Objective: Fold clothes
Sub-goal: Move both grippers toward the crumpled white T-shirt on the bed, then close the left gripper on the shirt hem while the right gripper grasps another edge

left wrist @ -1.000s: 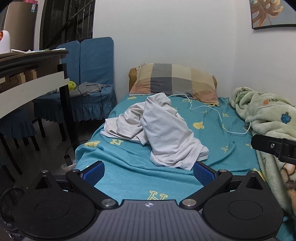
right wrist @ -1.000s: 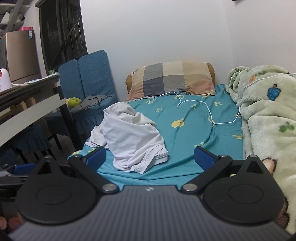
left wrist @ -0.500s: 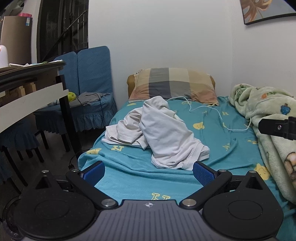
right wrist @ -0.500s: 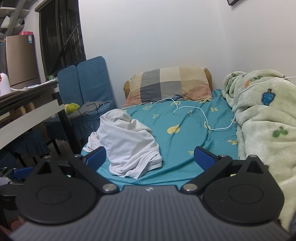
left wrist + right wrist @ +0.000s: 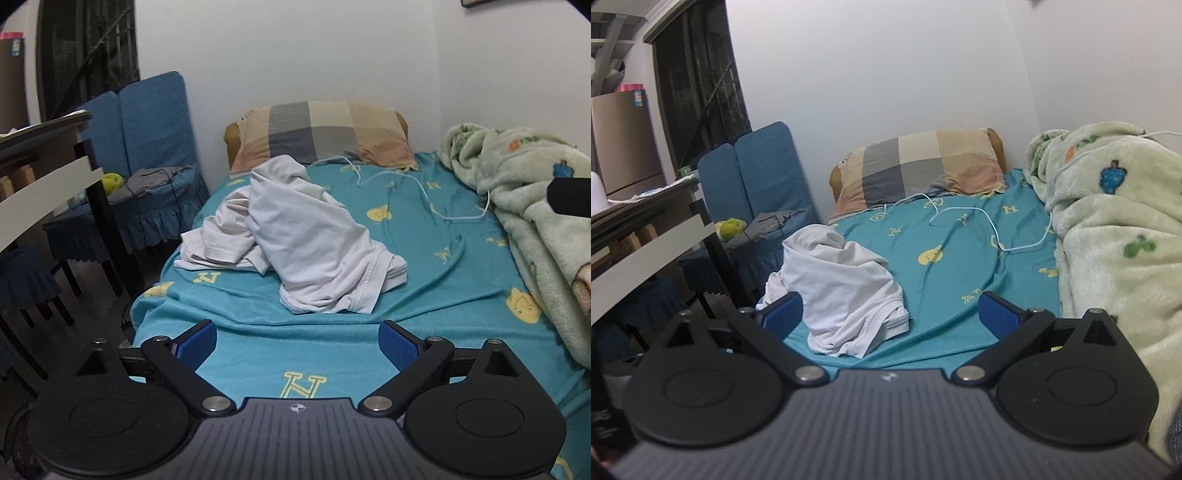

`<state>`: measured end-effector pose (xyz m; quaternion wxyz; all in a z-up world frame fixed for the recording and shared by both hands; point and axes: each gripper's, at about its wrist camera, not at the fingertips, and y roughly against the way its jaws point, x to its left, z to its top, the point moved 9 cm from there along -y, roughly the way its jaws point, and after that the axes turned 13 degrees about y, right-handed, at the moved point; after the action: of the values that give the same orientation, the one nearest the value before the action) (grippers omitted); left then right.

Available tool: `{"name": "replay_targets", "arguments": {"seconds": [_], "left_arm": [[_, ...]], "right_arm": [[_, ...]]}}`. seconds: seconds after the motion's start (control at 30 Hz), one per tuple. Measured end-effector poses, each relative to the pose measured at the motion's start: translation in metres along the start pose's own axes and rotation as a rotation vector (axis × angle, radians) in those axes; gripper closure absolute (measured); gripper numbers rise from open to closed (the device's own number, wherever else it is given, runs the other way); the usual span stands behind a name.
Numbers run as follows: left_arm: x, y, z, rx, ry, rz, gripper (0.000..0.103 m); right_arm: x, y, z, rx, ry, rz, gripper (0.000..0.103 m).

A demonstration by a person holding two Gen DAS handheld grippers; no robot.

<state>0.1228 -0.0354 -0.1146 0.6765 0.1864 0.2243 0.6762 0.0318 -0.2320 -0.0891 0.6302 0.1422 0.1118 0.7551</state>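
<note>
A crumpled white garment (image 5: 306,236) lies in a heap on the teal bed sheet (image 5: 424,295), toward the bed's left side; it also shows in the right wrist view (image 5: 846,291). My left gripper (image 5: 297,341) is open and empty, held over the foot of the bed, short of the garment. My right gripper (image 5: 891,310) is open and empty, also short of the garment, whose near hem lies between its blue pads. A black part of the right gripper shows at the right edge of the left wrist view (image 5: 570,199).
A checked pillow (image 5: 321,134) lies at the head of the bed. A white cable (image 5: 982,229) runs across the sheet. A green fleece blanket (image 5: 1115,236) is piled along the right side. Blue covered chairs (image 5: 147,155) and a table (image 5: 44,147) stand left of the bed.
Both grippers have risen and tilted slightly, so the bed sits lower in the views. The garment has not moved. Both grippers stay open.
</note>
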Motion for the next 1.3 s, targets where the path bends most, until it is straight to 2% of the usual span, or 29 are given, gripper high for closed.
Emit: {"name": "replay_targets", "arguments": {"seconds": [0.1, 0.3, 0.4, 0.5, 0.63, 0.73, 0.87, 0.93, 1.0, 1.07, 1.17, 1.3], "left_arm": [[-0.011, -0.025, 0.005, -0.002, -0.066, 0.011, 0.008], [-0.036, -0.081, 0.005, -0.005, -0.143, -0.020, 0.010], [-0.042, -0.108, 0.000, -0.016, -0.197, 0.005, 0.011], [-0.043, -0.132, -0.006, -0.012, -0.207, -0.004, 0.013], [-0.041, -0.159, -0.014, 0.008, -0.188, -0.032, 0.017], [-0.044, -0.175, -0.014, 0.010, -0.161, -0.066, 0.024], [-0.055, -0.195, -0.012, 0.032, -0.137, -0.143, 0.039], [-0.059, -0.203, -0.013, 0.068, -0.128, -0.146, 0.043], [-0.061, -0.205, -0.010, 0.063, -0.119, -0.151, 0.068], [-0.059, -0.204, -0.006, 0.060, -0.113, -0.142, 0.086], [-0.055, -0.187, 0.005, 0.048, -0.077, -0.156, 0.091], [-0.050, -0.138, 0.032, 0.020, -0.034, -0.219, 0.092]], "right_arm": [[-0.004, -0.002, -0.006, 0.021, -0.016, -0.023, 0.000], [-0.017, -0.005, -0.012, 0.044, -0.059, -0.048, 0.000], [-0.028, -0.009, -0.016, 0.052, -0.105, -0.073, 0.000], [-0.040, -0.014, -0.018, 0.050, -0.138, -0.114, 0.000], [-0.046, -0.026, -0.023, 0.081, -0.116, -0.171, 0.000], [-0.047, -0.038, -0.029, 0.107, -0.111, -0.165, 0.000], [-0.048, -0.056, -0.038, 0.141, -0.109, -0.155, 0.000], [-0.047, -0.063, -0.044, 0.157, -0.091, -0.155, 0.000], [-0.048, -0.068, -0.048, 0.169, -0.080, -0.160, 0.000], [-0.049, -0.073, -0.049, 0.172, -0.087, -0.157, 0.000], [-0.048, -0.078, -0.050, 0.168, -0.095, -0.146, 0.000], [-0.048, -0.078, -0.050, 0.158, -0.099, -0.132, 0.000]]}}
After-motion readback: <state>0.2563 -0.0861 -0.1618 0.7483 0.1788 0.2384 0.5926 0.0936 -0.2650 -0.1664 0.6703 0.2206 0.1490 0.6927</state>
